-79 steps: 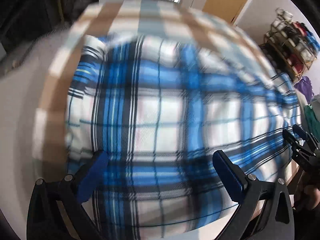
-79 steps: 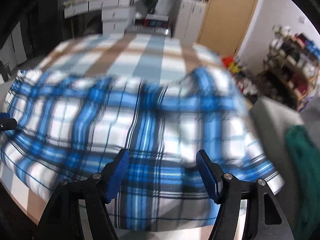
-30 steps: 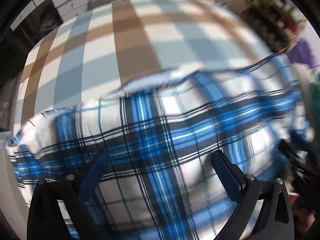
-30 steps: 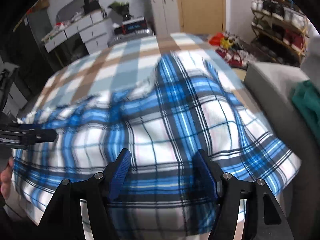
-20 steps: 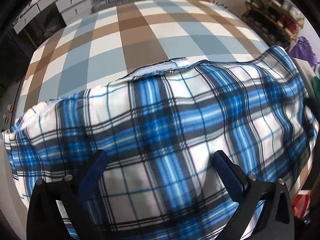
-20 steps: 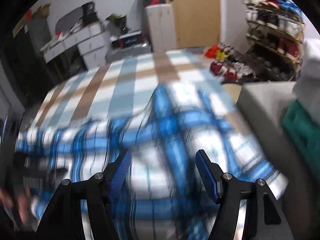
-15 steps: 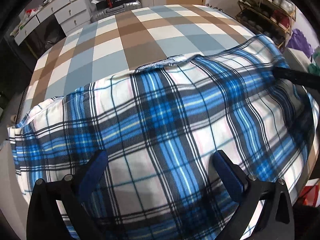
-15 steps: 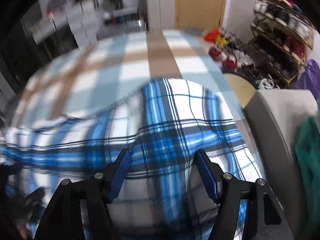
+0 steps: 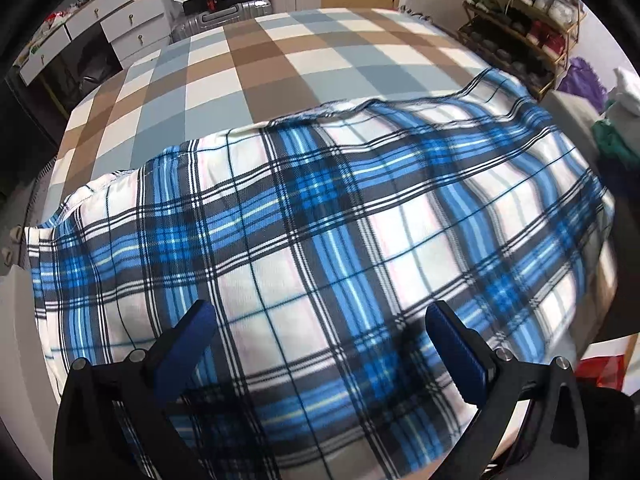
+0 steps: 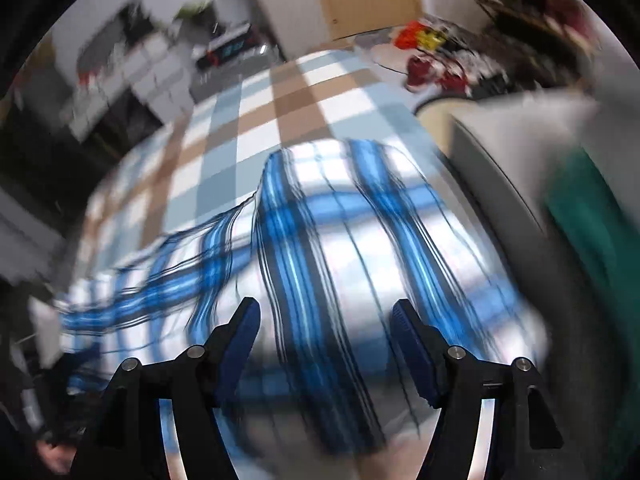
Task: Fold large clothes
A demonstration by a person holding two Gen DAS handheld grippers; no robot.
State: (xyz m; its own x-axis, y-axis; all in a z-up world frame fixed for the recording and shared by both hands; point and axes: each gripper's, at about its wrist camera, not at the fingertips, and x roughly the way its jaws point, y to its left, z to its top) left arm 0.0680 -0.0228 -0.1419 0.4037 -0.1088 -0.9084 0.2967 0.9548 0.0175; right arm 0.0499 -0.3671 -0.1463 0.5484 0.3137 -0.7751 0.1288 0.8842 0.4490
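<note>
So the biggest thing here is the bed [image 9: 280,52] with its brown, grey-blue and white checked cover, and the blue plaid garment [image 9: 340,240] is spread over the near half of it, hanging a bit past the near edge. Its far hem runs as a rumpled line across the bed roughly from the left edge to the right edge, so I'd call the long axis side to side, parallel to the near edge. Can't tell which end is collar or hem, there's no sleeve or button line I can make out. The far half of the bed is bare cover. Over by the right edge there's a grey piece of furniture [image 10: 500,152] with something green [image 10: 580,216] on it, pretty blurred. Now the small stuff: the left claw [image 9: 320,328] is spread wide and hangs over the near middle of the cloth, pointing steeply down, nothing pinched, the plaid just lies under and beyond it. The right claw [image 10: 326,326] sits over the right end of the garment near the right edge of the bed, its jaws opening, and the cloth shows between them but the pads aren't pressing on it as far as I can see through the blur. My guess is the next fold goes across the long axis, so each claw needs an end: right one is nearest the right end, left one nearer the left.
</note>
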